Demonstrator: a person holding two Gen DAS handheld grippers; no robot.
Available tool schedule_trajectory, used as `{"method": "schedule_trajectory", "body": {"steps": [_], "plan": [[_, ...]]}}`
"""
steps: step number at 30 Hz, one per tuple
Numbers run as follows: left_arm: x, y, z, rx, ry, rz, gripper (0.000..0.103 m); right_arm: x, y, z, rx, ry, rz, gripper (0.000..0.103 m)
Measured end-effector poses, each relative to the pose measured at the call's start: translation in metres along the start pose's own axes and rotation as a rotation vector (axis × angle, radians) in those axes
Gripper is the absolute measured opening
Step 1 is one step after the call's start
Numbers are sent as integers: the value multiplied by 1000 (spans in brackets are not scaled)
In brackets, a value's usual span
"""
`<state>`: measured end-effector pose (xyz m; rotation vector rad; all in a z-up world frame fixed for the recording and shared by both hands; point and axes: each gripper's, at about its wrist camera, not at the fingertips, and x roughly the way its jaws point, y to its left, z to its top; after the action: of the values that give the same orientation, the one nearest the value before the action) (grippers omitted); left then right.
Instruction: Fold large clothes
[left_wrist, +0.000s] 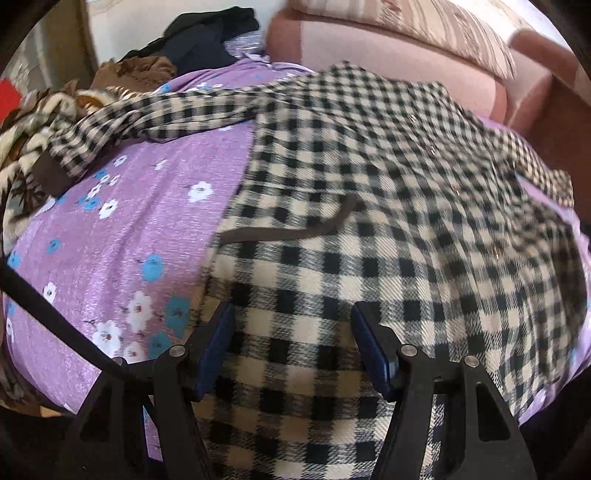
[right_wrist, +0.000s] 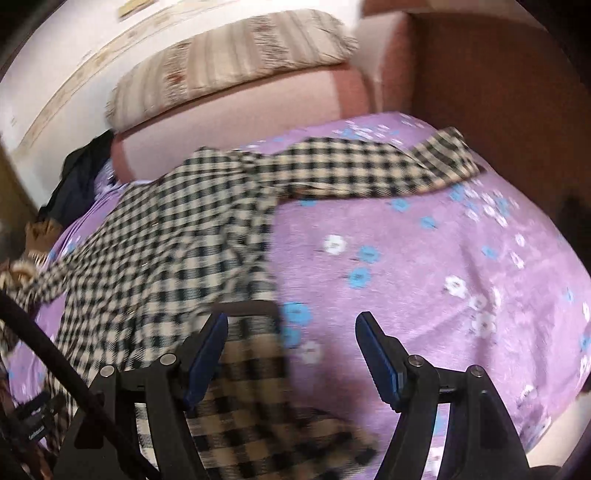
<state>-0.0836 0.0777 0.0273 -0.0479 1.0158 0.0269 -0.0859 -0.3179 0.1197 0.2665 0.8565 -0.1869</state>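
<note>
A: Listing item one: black-and-cream checked woollen coat (left_wrist: 369, 206), brown-trimmed, spread flat on purple flowered bedspread (left_wrist: 110, 229). One sleeve (left_wrist: 147, 118) stretched out toward heap of brown patterned clothes (left_wrist: 33, 122); other sleeve (right_wrist: 369, 166) stretched out the opposite way, toward brown wooden bed end (right_wrist: 498, 92).

B: Noted. Left gripper (left_wrist: 291, 350)?

A: Blue pads apart, over the coat's lower part, nothing clamped. Right gripper (right_wrist: 291, 354): pads apart as well, over the coat's side edge and bare bedspread, holding nothing.

B: Step in hand?

A: Judged as laying-out about finished, folding proper not yet begun. Sleeves unfolded, body uncreased.

B: Next move?

A: Probably taking a sleeve or a side edge and bringing it across the body. Calls for pinching thick cloth only, not the bedspread beneath, and lifting enough to keep the rest flat.

B: Containers?

A: None seen. No basket, no box. Loose piles only: dark garments (left_wrist: 207, 40) and brown ones at the bed's far side. Striped pillow (right_wrist: 229, 59) on pink cushion (right_wrist: 240, 118) behind.
</note>
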Motion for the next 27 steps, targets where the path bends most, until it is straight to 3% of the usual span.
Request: {"method": "schedule_trajectory", "body": {"steps": [5,10,12,13,14,15,16,17,18,19,23,27], "plan": [[-3,24,1,-120,-8,-69,66,12,-23,-10,87,85,94,76],[3,7,-2,-73,12,-118,74,41,-19,-32,91,238,224,77],[3,-4,-4,-43,22,-137,73,37,-8,-38,27,212,189,78],[2,-8,-5,-23,26,-142,62,37,-2,-41,-9,219,180,79],[1,-14,-7,6,30,-136,38,35,2,-45,-30,219,179,78],[0,-21,-8,45,31,-104,23,33,5,-50,-48,220,177,73],[-2,-26,-10,81,32,-68,4,31,8,-54,-61,228,182,45],[-4,-27,-10,89,34,-67,2,30,10,-59,-71,249,193,25],[-8,-24,-10,79,37,-72,2,28,9,-62,-62,254,210,22],[-12,-21,-9,68,35,-77,2,23,5,-65,-33,263,251,10],[-38,-5,-7,30,16,-122,1,7,-14,-77,86,307,380,8],[-49,11,-10,11,36,-118,1,-9,-23,-95,111,349,412,7]]}}
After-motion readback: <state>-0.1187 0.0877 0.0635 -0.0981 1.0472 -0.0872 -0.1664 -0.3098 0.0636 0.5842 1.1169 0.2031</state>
